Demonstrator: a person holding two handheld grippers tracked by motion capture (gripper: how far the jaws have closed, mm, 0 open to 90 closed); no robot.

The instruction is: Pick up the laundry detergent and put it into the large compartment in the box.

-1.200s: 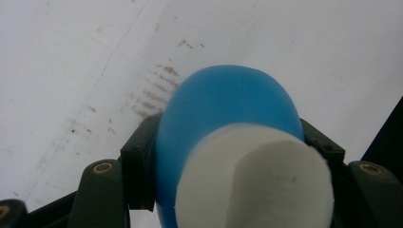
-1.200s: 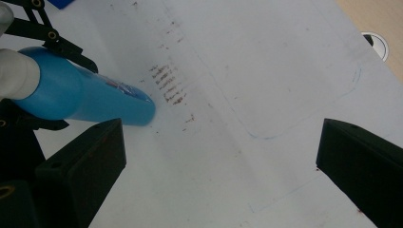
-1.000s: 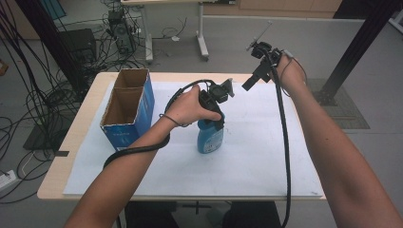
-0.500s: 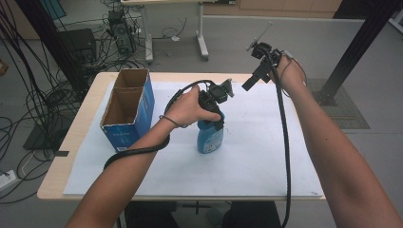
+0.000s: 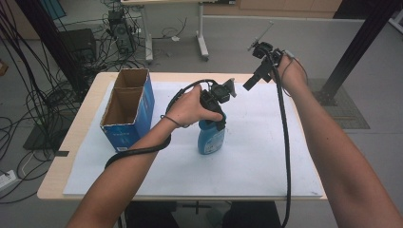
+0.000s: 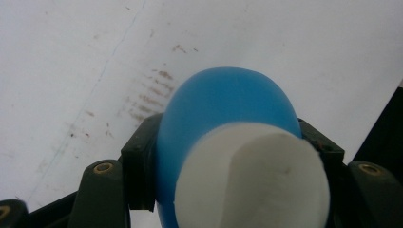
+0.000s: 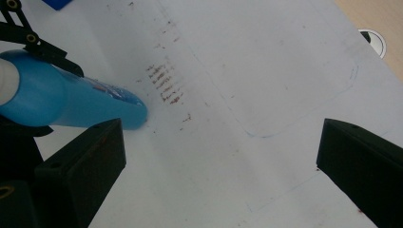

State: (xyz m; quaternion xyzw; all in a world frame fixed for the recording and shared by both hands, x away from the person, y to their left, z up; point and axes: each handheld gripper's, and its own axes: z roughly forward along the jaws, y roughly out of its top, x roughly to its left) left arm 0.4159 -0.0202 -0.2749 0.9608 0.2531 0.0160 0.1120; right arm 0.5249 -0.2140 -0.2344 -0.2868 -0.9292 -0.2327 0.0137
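Label on blue bottle [image 5: 211, 140] unreadable; left gripper [image 5: 215, 110] clamps its neck (bottle upright below); right gripper [image 5: 256, 78] open, empty.

- Blue bottle [image 5: 211, 138] with white cap, centre of frame.
- Blue cardboard box [image 5: 127, 109], brown inside, at left.
- White sheet [image 5: 266, 142] with faint brown smudges over light wooden table [image 5: 78, 137].
- Black claws: left claw [image 5: 215, 105], right claw [image 5: 251, 81].
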